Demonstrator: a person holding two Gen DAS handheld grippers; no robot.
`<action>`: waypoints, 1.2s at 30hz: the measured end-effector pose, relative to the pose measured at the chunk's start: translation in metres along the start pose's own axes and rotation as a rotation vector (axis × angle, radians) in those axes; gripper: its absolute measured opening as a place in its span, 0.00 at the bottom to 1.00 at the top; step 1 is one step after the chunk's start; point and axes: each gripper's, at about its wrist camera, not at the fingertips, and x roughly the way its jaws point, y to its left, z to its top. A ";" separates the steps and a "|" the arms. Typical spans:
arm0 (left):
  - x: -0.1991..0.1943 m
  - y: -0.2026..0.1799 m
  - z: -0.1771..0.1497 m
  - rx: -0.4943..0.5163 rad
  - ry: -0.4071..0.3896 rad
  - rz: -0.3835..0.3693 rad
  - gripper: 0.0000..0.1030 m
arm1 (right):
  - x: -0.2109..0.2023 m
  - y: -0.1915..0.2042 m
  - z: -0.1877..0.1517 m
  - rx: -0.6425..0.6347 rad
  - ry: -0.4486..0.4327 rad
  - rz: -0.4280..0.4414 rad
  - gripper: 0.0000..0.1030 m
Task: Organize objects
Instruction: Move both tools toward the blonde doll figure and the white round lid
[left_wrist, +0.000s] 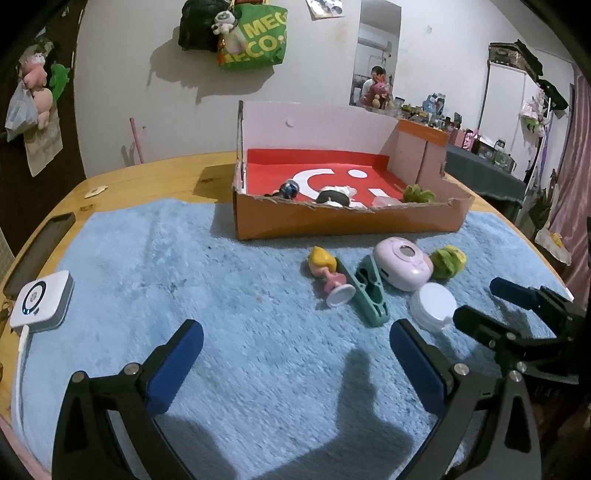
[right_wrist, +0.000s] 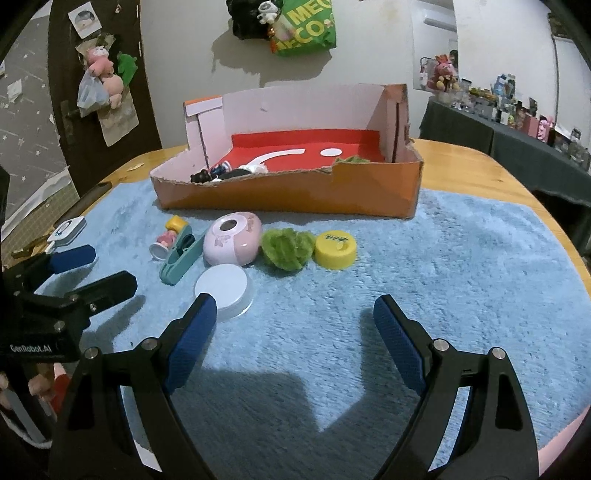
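Observation:
An orange cardboard box (left_wrist: 332, 221) (right_wrist: 295, 192) with a red floor stands at the back of the blue mat and holds a few small toys. In front of it lie a yellow-haired doll (left_wrist: 327, 269) (right_wrist: 168, 236), a teal clip (left_wrist: 371, 295) (right_wrist: 181, 258), a pink oval device (left_wrist: 402, 264) (right_wrist: 232, 240), a green fuzzy ball (left_wrist: 447, 260) (right_wrist: 284, 249), a white round lid (left_wrist: 434, 306) (right_wrist: 223, 288) and a yellow cap (right_wrist: 335, 249). My left gripper (left_wrist: 297, 326) (right_wrist: 109, 267) is open above bare mat, left of the pile. My right gripper (right_wrist: 294, 301) (left_wrist: 480, 301) is open, its left fingertip beside the white lid.
The blue fluffy mat (left_wrist: 184, 266) covers a wooden table (left_wrist: 147, 173). A white square device (left_wrist: 42, 299) with a cable and a black phone (left_wrist: 40, 251) lie at the left edge. Bags and plush toys hang on the wall behind.

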 end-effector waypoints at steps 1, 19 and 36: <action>0.001 0.001 0.002 0.003 0.005 -0.001 1.00 | 0.001 0.001 0.000 -0.002 0.002 0.003 0.85; 0.040 0.005 0.032 0.066 0.105 0.018 1.00 | 0.016 0.016 0.010 -0.033 0.029 0.038 0.85; 0.045 0.015 0.037 0.132 0.102 0.036 0.98 | 0.019 0.022 0.009 -0.052 0.031 0.035 0.85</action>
